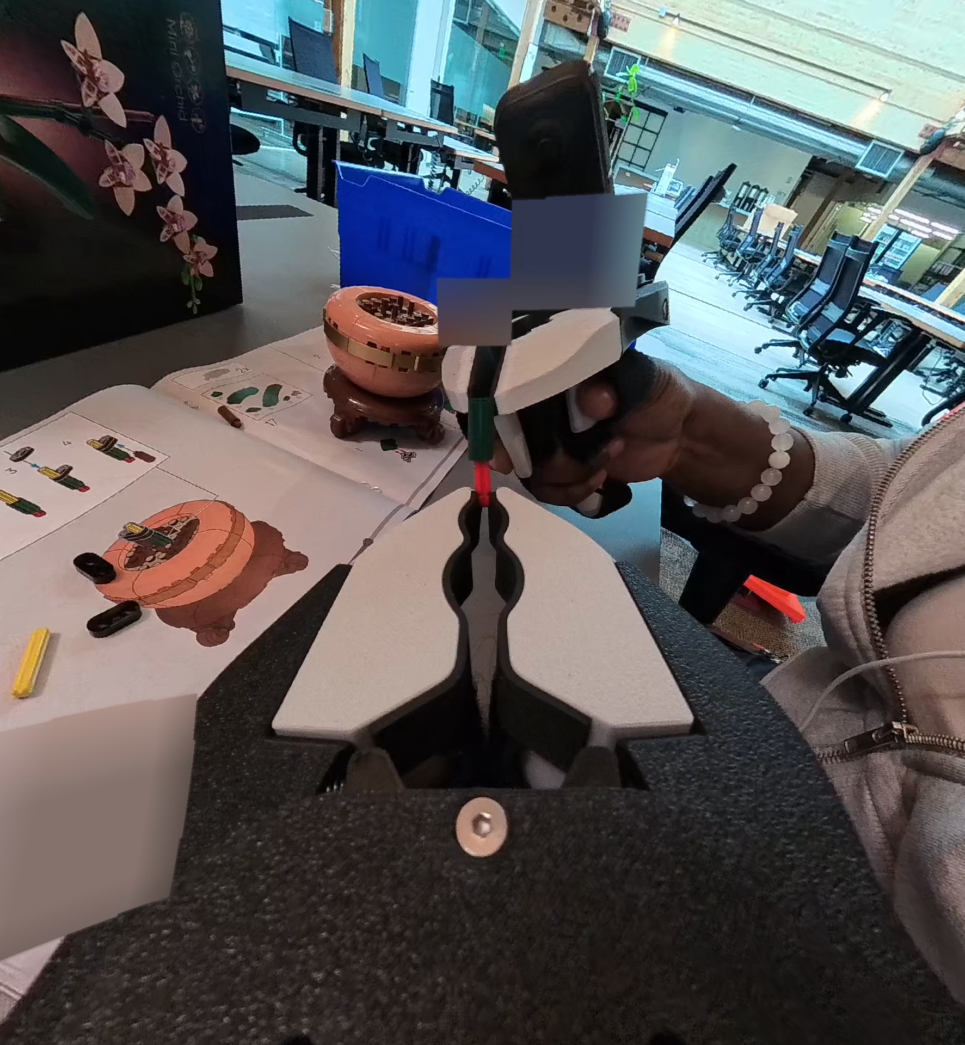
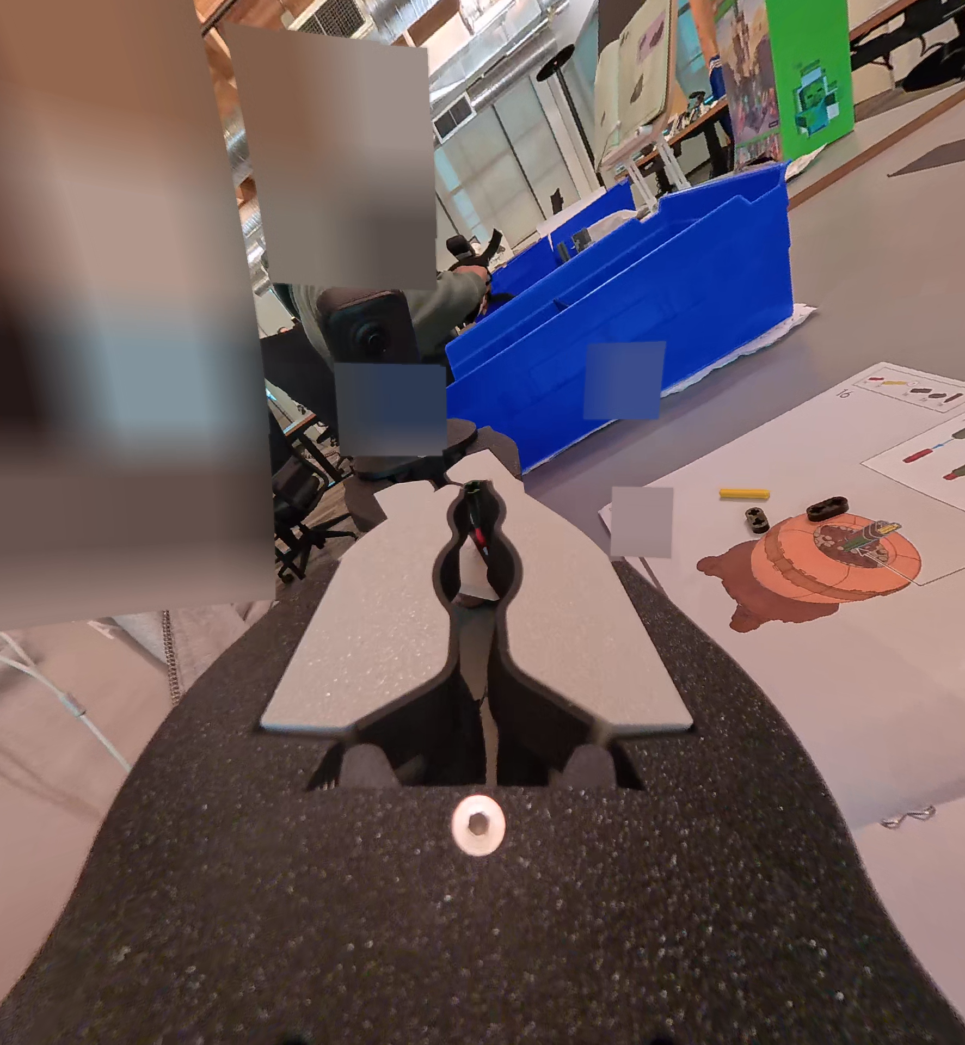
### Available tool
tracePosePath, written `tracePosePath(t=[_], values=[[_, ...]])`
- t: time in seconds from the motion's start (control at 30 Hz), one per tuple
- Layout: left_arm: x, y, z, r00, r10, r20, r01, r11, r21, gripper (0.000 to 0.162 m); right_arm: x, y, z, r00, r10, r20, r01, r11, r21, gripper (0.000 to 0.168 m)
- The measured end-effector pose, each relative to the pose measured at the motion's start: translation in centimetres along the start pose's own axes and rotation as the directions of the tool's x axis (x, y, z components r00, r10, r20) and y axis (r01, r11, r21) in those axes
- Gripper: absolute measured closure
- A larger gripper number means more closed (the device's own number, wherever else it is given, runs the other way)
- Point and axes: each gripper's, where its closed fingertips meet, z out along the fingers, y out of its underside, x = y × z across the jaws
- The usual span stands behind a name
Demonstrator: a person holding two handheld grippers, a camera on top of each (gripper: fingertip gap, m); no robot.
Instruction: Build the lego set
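In the left wrist view my left gripper [image 1: 484,497] is shut, its tips pinching the end of a thin red axle [image 1: 482,479]. The axle runs up into a dark green tube piece [image 1: 480,431], which my right gripper [image 1: 483,404] holds from above, shut on it. In the right wrist view the right gripper [image 2: 477,487] is closed on the green tube [image 2: 475,491], and the red axle [image 2: 480,537] shows through the gap between the fingers. The two grippers meet tip to tip above the table edge. The peach flowerpot model [image 1: 381,350] stands on its brown base on the open instruction booklet [image 1: 276,509].
On the booklet lie a yellow axle [image 1: 31,661], two black link pieces [image 1: 94,567] [image 1: 113,618] and a small brown pin [image 1: 230,417]. The set's dark box [image 1: 90,169] stands at the back left, a blue bin [image 1: 412,237] behind the pot. The person's grey jacket is at the right. The tips of both grippers are at nearly the same place. The small brown pin [image 1: 230,417] is about 20 centimeters from both grippers' fingertips.
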Motion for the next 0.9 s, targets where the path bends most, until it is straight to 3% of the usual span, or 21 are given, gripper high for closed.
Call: tracePosePath(t=[0.03, 0.9], values=[[0.0, 0.0, 0.0, 1.000, 0.001, 0.001, -0.001, 1.000, 0.001, 0.161, 0.0, 0.0, 0.0, 1.000, -0.006, -0.002, 0.006, 1.000, 0.003, 0.165], [-0.2, 0.6, 0.2, 0.990, 0.120, 0.071, -0.115, 0.991, -0.064, 0.160, 0.1, -1.0, -0.5, 0.998, -0.066, -0.016, 0.067, 0.993, 0.095, 0.164]])
